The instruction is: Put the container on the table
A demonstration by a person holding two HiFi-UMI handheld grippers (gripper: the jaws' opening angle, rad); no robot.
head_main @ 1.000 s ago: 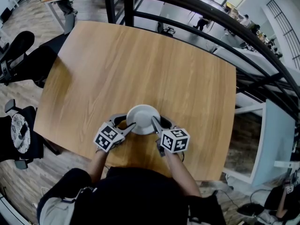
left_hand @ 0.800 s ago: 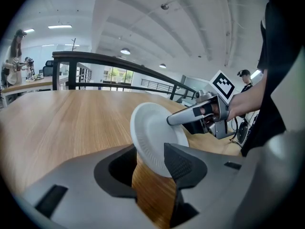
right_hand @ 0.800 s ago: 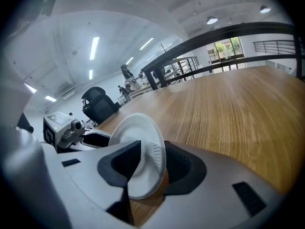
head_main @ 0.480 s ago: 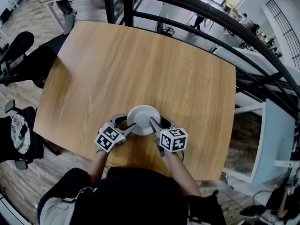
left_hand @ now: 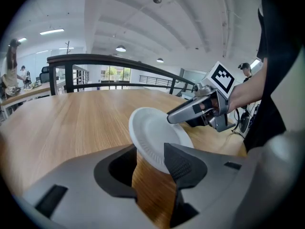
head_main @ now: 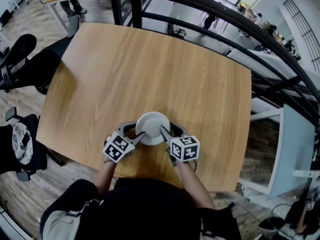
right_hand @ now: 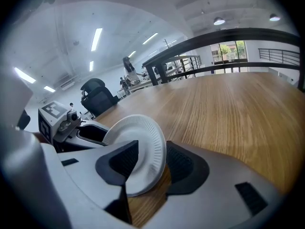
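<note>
Tabletop (head_main: 150,69) of pale wood takes up most of what I can see from here, with a dark railing (head_main: 210,14) running behind its far side. On it, close to the near edge and right in front of the person, sits the container (head_main: 152,128), a shallow white paper dish that looks to be lying flat on the wood. The left gripper (head_main: 136,132) stands at its left side with jaws apart, the dish's rim in the gap but neither pad seeming to press on it. The right gripper (head_main: 167,130) is at the opposite side, its jaws opening, the rim between them and loose. To my eye the placing itself is done and this is the letting-go. What comes next, I'd guess, is drawing both grippers straight back off the rim, level and slow, so a pad doesn't catch the light dish and drag or tip it toward that near edge.
</note>
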